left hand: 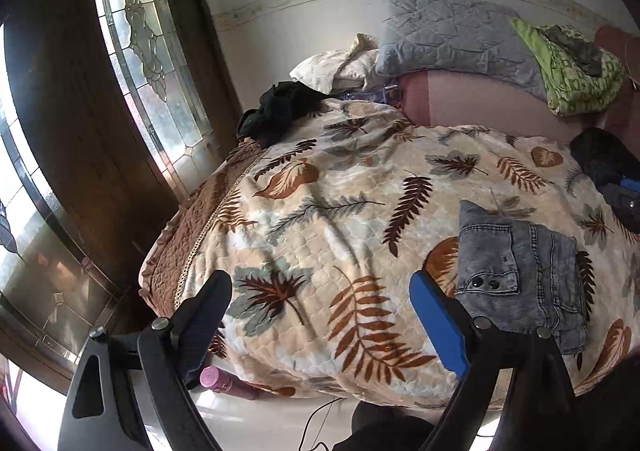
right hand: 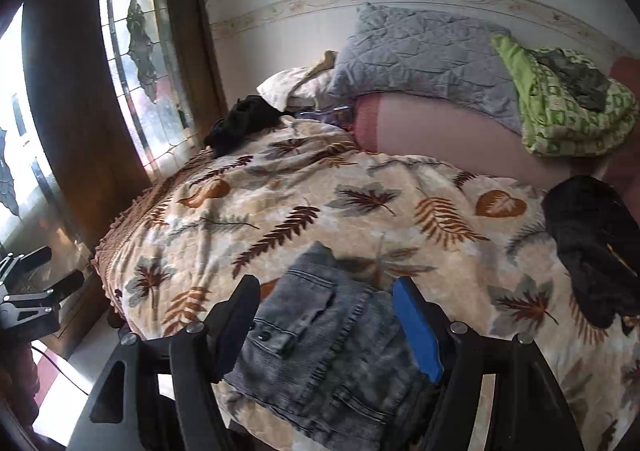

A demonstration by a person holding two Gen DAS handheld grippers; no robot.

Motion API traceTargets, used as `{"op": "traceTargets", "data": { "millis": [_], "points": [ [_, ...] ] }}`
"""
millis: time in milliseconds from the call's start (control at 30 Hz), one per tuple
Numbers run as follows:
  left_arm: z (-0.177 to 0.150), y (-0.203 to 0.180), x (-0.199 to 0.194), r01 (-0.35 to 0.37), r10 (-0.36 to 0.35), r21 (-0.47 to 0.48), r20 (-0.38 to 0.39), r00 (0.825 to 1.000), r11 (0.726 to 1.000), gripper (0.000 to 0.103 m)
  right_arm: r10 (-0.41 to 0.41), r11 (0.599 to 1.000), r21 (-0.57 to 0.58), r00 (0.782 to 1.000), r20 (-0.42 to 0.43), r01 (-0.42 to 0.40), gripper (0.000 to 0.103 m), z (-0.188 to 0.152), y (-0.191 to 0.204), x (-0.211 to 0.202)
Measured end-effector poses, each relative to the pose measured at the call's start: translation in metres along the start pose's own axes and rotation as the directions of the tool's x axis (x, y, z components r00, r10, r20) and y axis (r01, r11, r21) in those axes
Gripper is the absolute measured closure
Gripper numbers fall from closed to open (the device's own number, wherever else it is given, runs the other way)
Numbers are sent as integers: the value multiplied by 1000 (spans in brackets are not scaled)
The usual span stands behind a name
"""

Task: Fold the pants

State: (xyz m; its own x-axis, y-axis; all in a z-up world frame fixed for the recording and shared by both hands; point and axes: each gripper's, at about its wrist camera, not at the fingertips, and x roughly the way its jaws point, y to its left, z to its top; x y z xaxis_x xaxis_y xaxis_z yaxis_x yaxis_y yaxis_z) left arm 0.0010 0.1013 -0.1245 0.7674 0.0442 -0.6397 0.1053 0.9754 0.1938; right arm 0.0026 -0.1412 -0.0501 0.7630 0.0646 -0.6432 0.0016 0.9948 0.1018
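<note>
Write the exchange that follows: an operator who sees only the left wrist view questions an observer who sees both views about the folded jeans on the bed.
Operator: I see the jeans beside my open left tongs. Where are the right tongs?
Observer: The right tongs are open, with one finger on either side of the jeans. I cannot tell whether they touch.
Operator: Something dark is cut off at my right edge. What is it?
Observer: It looks like a black garment, crumpled on the leaf blanket and lying apart from the jeans.
</note>
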Motion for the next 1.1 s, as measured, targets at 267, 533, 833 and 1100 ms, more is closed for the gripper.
{"op": "traceTargets", "data": {
  "millis": [267,533,833,1100],
  "points": [
    [18,-68,17,82,-82,12,-3,997,997,12,-206,951,229,978,-21,206,30,-58,-135,-32],
    [37,-118,23,117,-119,38,55,991,992,12,-268,903,345,963,-9,255,30,-88,-192,-46],
    [38,-115,53,106,-106,13,7,994,994,12,-195,920,355,980,40,169,30,-82,-176,-12],
    [40,-82,70,75,-74,-76,13,997,994,12,-102,957,281,991,93,72,30,-61,-122,24]
  ]
}}
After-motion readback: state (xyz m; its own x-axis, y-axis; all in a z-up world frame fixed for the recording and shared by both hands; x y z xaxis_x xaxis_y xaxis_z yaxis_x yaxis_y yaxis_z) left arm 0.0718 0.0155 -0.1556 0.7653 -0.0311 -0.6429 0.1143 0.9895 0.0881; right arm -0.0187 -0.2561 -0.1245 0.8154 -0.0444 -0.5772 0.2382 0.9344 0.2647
